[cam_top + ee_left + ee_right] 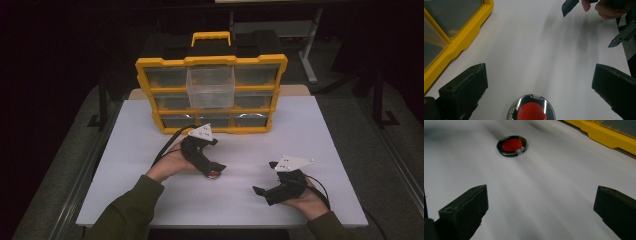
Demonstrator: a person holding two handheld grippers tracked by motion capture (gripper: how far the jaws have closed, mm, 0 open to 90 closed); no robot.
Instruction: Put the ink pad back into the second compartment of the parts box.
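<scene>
Hovering L gripper [539, 82], round glossy red-centred disc [532, 108]

The little round case [512, 145] has a glossy, mirror-like rim and a clear shiny lid over a matt red centre. The table top [310, 145] is smooth, matt white. The organiser [211, 95] is glossy yellow plastic with clear plastic drawers. Both grippers' jaws look matt black, slightly rough.
</scene>
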